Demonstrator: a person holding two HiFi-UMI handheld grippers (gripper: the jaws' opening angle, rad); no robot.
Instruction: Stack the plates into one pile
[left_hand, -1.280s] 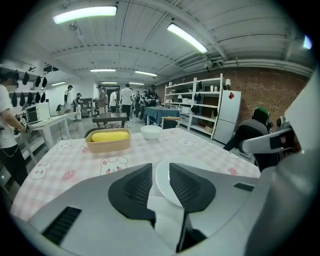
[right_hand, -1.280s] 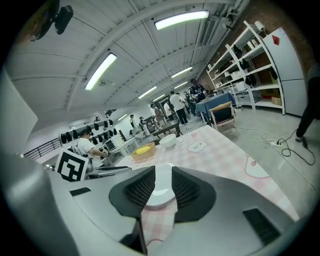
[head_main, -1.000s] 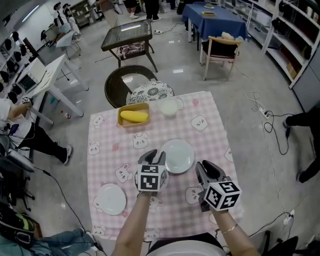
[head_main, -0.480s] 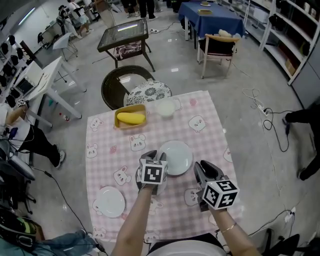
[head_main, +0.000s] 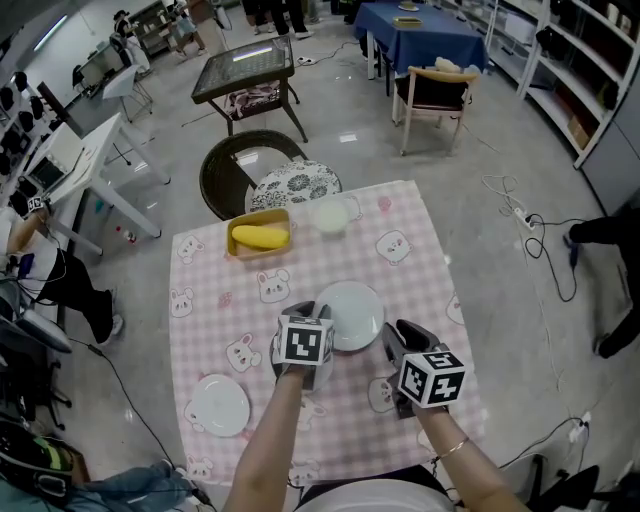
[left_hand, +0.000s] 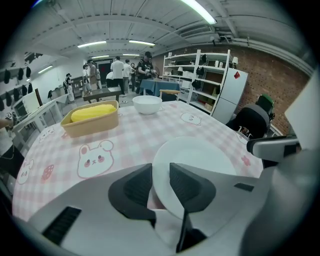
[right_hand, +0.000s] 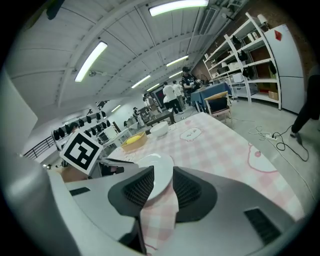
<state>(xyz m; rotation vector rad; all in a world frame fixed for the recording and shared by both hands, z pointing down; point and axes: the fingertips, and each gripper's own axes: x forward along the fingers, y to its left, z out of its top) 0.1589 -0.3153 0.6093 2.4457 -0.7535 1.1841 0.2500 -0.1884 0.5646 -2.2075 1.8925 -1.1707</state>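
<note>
A white plate (head_main: 352, 313) lies in the middle of the pink checked tablecloth (head_main: 420, 280). A second white plate (head_main: 220, 405) lies near the front left corner. My left gripper (head_main: 308, 316) is at the middle plate's left rim. In the left gripper view that plate's (left_hand: 200, 157) rim runs between the closing jaws of the left gripper (left_hand: 160, 172), and the pads do not press on it. My right gripper (head_main: 398, 342) is just off the plate's right rim, its jaws opening. In the right gripper view the plate (right_hand: 157, 172) shows past the right gripper (right_hand: 162, 184).
A tan tray (head_main: 261, 236) holding something yellow and a white bowl (head_main: 331, 215) stand at the table's far side. A round wicker chair (head_main: 250, 170) with a patterned cushion is behind the table. A seated person (head_main: 50, 280) is at the left.
Both grippers have sunk a little toward the middle plate. The right gripper has come nearer to the plate's right rim.
</note>
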